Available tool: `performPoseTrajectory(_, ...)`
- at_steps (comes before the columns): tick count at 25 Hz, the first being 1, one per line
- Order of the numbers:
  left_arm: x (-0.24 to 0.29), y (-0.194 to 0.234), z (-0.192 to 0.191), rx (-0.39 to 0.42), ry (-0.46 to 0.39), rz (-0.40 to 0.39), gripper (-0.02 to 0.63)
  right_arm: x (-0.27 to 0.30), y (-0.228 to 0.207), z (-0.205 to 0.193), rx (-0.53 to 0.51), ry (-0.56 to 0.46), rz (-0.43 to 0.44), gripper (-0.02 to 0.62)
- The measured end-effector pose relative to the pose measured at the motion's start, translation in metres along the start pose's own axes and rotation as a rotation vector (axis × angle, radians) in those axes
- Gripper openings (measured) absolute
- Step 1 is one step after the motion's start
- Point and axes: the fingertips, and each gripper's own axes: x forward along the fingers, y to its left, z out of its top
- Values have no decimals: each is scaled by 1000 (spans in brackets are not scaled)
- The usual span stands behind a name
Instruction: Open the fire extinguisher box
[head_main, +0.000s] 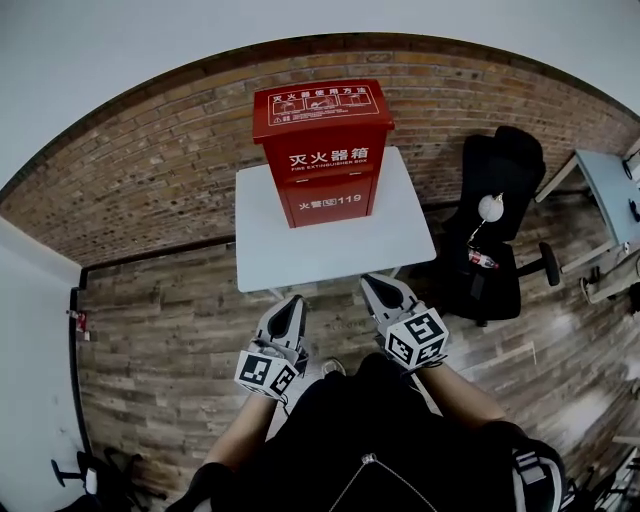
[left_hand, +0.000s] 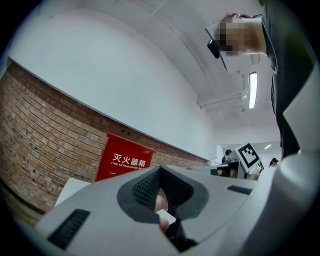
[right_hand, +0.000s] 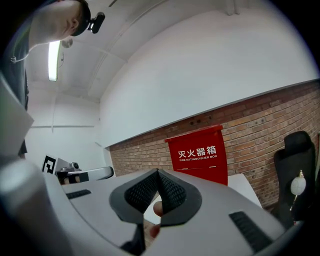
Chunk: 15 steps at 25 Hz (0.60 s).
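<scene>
Grippers both pressed together, nothing between the jaws. Left gripper and right gripper sit side by side, pointing roughly level, just in front of the person's body. Right at both tips is the near edge of a white table; can't tell if they touch it. Red box stands upright on the table's far half, ahead of and between the two grippers, well apart from them, closed. Brick wall is directly behind the box. Black chair is off to the right gripper's right, beside the table.
</scene>
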Motion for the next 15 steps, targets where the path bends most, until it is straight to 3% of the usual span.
performPoseTrajectory(7, 29, 17, -4, -38, 7, -42, 49, 16, -31, -2, 14, 27, -57, 18)
performPoseTrajectory(10, 47, 27, -1, -29, -11, -59, 49, 35, -43, 10, 6, 2, -35, 18)
performPoseTrajectory(15, 84, 58, 9, -20, -22, -18, 49, 76, -66, 32, -46, -29, 15, 18)
